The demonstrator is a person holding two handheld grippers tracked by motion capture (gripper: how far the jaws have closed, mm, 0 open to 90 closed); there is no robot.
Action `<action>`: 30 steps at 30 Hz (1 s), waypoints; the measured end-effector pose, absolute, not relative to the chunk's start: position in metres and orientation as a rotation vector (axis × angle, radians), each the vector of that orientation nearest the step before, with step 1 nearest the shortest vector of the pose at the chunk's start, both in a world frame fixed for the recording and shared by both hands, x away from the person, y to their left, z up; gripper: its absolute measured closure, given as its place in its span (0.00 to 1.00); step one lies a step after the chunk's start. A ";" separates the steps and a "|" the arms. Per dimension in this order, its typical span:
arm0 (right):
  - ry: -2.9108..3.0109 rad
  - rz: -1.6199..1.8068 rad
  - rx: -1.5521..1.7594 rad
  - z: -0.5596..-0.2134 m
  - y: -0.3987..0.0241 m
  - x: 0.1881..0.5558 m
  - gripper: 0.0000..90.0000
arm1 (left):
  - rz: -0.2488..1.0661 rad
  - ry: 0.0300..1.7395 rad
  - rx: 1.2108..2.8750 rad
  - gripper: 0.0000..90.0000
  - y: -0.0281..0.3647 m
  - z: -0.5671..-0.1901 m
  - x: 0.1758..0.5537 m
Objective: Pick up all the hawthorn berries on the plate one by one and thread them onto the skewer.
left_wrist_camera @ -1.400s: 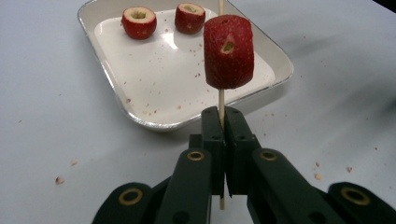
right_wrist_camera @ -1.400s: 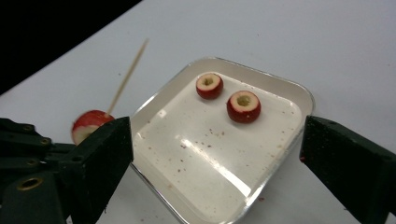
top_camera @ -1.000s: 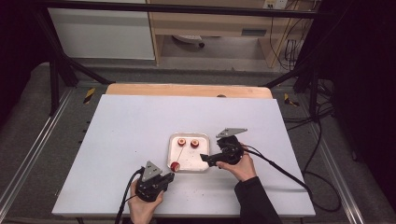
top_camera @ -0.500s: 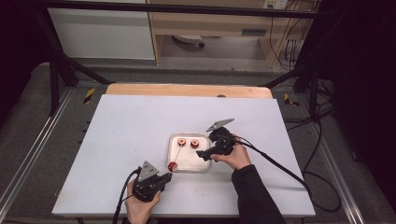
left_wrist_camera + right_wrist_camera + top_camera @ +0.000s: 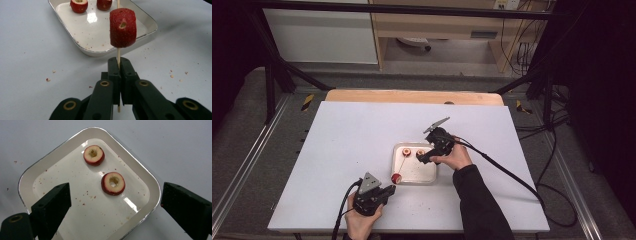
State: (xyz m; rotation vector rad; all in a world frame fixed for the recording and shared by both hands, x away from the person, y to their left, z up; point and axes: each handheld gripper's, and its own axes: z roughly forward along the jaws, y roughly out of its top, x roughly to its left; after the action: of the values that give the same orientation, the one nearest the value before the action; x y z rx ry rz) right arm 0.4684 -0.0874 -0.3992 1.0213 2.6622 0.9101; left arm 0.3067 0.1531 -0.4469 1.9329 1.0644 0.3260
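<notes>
Right gripper [image 5: 115, 202] jaws wide open above tray [image 5: 150, 182], nearer ring [image 5: 113, 183] dead ahead between them; left gripper [image 5: 119, 72] clamps upright skewer [image 5: 118, 53] carrying one piece [image 5: 123, 27].

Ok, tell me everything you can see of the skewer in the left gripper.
The skewer is a thin, pale stick that looks like wood or bamboo. The left gripper is shut on its lower part, with a short end sticking out below the fingers. One red fruit piece with a cored hole is threaded on it. In the left gripper view its far end reaches over the white tray.
</notes>
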 end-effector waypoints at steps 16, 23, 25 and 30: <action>2.798 0.776 1.008 -0.409 -0.067 0.495 0.29 | 0.320 1.062 1.934 0.98 0.155 -0.448 0.308; 2.845 0.733 1.010 -0.413 -0.066 0.500 0.40 | 0.315 1.062 1.933 0.98 0.156 -0.448 0.308; 2.864 0.709 0.989 -0.416 -0.066 0.501 0.42 | 0.314 1.061 1.934 0.98 0.155 -0.448 0.308; 2.882 0.700 0.969 -0.419 -0.064 0.501 0.48 | 0.313 1.061 1.938 0.98 0.155 -0.449 0.308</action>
State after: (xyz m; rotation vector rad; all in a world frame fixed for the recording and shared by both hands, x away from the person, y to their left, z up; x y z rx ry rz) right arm 0.5012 -0.0644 -0.4190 0.9685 2.8820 0.7002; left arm 0.3084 0.1548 -0.4486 1.9381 1.0607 0.3133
